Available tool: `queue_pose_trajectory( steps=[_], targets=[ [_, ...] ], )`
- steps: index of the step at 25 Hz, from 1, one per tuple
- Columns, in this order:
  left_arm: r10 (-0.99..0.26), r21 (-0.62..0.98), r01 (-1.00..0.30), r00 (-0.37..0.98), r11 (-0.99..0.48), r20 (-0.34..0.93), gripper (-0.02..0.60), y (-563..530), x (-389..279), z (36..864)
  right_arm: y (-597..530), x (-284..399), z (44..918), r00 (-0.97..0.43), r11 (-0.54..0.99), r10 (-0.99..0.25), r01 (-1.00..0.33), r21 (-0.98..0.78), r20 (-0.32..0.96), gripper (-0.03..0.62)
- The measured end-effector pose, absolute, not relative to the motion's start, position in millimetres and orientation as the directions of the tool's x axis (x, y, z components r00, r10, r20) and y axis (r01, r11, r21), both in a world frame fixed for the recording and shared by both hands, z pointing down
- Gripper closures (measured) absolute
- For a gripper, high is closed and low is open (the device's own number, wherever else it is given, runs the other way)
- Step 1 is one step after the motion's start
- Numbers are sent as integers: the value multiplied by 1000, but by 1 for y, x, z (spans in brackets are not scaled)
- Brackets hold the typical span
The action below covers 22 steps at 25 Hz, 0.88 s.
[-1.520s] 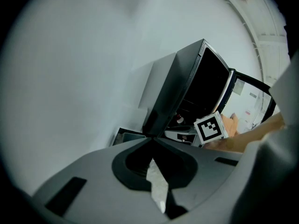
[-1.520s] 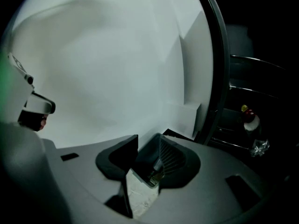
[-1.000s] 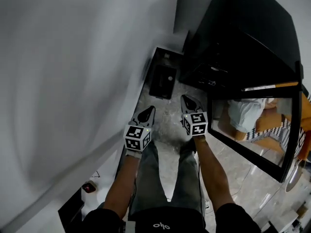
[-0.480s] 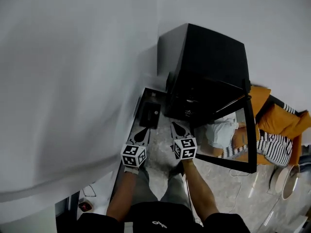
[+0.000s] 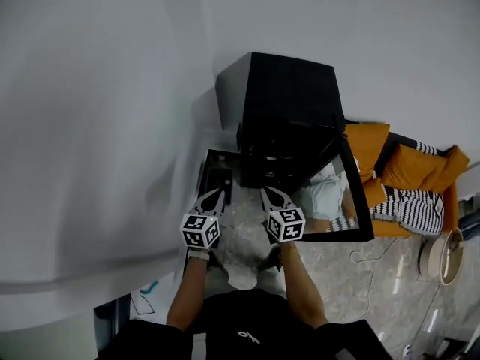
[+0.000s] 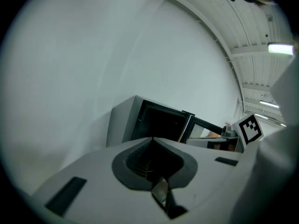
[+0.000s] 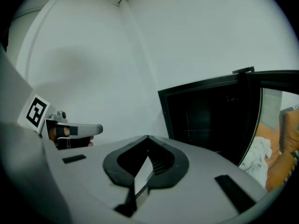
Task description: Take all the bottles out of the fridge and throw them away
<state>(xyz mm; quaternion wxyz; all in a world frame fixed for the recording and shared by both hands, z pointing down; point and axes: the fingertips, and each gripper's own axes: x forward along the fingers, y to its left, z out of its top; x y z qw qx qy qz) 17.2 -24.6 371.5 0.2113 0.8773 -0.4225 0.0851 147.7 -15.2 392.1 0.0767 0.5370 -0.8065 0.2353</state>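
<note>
A small black fridge [image 5: 285, 103] stands against the white wall, its glass door [image 5: 334, 197] swung open to the right. The inside is dark and I can make out no bottles there. My left gripper [image 5: 216, 195] and right gripper [image 5: 268, 193] hang side by side in front of the fridge, above the floor, both pointing toward it. Each is shut with nothing between the jaws. In the left gripper view the jaw tips [image 6: 152, 138] meet below the fridge [image 6: 159, 122]. In the right gripper view the tips [image 7: 147, 136] meet too, with the dark fridge opening [image 7: 210, 115] to the right.
A dark rectangular box [image 5: 217, 175] lies on the floor left of the fridge. An orange sofa [image 5: 409, 171] with striped cushions stands to the right, and a round pale object [image 5: 442, 255] beside it. A white wall [image 5: 97, 126] fills the left. The floor is marbled tile.
Both grippers have risen together, still shut and empty. The fridge and floor now look smaller and farther below, and more of the sofa shows.
</note>
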Motion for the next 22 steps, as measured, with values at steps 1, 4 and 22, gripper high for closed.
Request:
queue_pose_trajectory(
  steps=[1, 4, 22],
  targets=[
    [-704, 299, -775, 631, -557, 326, 578, -24, 20, 368, -12, 154, 389, -400, 301, -836, -906, -297, 375, 586],
    [-699, 305, -767, 640, -564, 319, 578, -24, 28, 361, -3, 171, 381, -367, 262, -853, -916, -302, 372, 586],
    [-671, 268, -728, 685, -631, 284, 578, -36, 58, 327, 4, 211, 361, -306, 193, -882, -929, -315, 360, 586]
  ],
)
